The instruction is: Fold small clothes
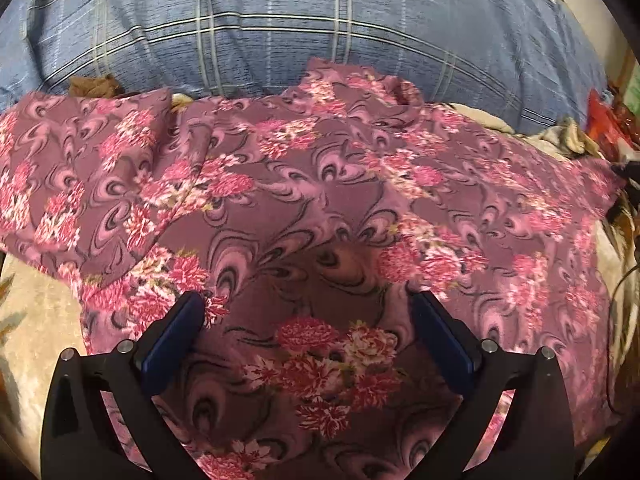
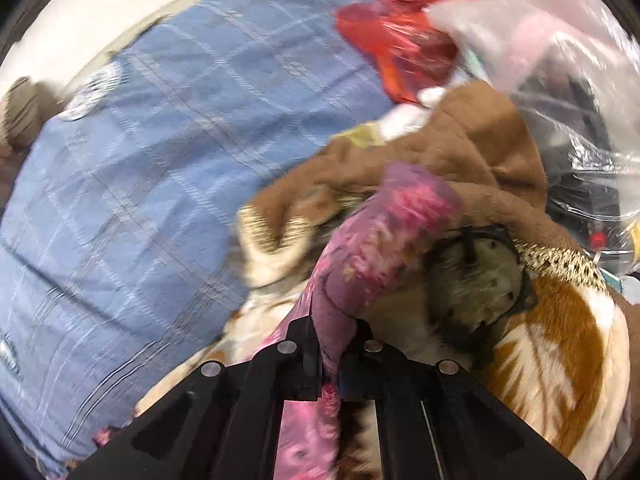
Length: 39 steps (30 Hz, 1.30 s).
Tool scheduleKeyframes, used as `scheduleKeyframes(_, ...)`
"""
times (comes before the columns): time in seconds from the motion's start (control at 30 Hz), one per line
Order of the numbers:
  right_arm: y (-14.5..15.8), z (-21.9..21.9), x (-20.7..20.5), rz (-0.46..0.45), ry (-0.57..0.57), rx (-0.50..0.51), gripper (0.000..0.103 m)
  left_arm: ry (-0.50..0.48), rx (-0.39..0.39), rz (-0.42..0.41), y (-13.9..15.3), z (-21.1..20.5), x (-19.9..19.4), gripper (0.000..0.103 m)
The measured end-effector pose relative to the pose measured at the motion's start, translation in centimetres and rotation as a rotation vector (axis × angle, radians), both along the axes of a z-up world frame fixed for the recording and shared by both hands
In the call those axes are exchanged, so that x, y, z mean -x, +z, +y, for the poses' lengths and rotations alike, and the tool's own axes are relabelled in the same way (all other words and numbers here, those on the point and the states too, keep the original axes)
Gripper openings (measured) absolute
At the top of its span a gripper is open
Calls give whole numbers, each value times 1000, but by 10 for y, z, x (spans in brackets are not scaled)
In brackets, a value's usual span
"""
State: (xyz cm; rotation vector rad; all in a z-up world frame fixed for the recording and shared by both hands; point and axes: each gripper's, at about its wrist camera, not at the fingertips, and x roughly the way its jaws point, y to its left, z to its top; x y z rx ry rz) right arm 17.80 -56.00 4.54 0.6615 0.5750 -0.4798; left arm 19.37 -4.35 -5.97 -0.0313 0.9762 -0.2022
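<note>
A purple garment with pink flowers (image 1: 312,200) lies spread over a cream and brown blanket (image 1: 36,320) on the bed. My left gripper (image 1: 306,300) is open just above its near part, with the blue pads (image 1: 176,336) wide apart and nothing between them. My right gripper (image 2: 334,332) is shut on an edge of the same flowered garment (image 2: 372,240), which bunches up ahead of the jaws. The right wrist view is blurred by motion.
A blue plaid pillow (image 1: 280,28) lies behind the garment and fills the left of the right wrist view (image 2: 140,160). A brown blanket fold (image 2: 460,144), red fabric (image 2: 400,48) and clear plastic bags (image 2: 560,60) crowd the right side.
</note>
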Motion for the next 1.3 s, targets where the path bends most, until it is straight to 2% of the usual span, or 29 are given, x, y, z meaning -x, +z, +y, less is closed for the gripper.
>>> scheduleKeyframes(0.13,19,49,-10,-18,107,21,4,-16,65,-30,15,14,-3,103)
scheduleKeyframes(0.3,17,123,-10,-12,219,0,4,19,104,-92,27,39,-8,103)
scheduleKeyframes(0.53,12,225,-23,3,354,-47,4,82,196,-10,25,74,-25,103)
scheduleKeyframes(0.73,10,323,-46,16,513,-53,4,111,262,39,23,91,-27,103)
scheduleKeyframes(0.93,-2,421,-68,65,666,-40,4,153,292,24,30,111,-24,103)
scheduleKeyframes(1.07,-15,475,-78,93,745,-38,4,195,353,25,33,132,-24,103)
scheduleKeyframes(1.1,-19,486,-79,99,764,-42,10,201,365,25,33,135,-25,103)
scheduleKeyframes(1.17,-32,513,-81,142,814,-49,12,217,392,27,33,144,-26,103)
scheduleKeyframes(1.3,-67,545,-75,256,875,-85,33,231,455,31,31,157,-27,103)
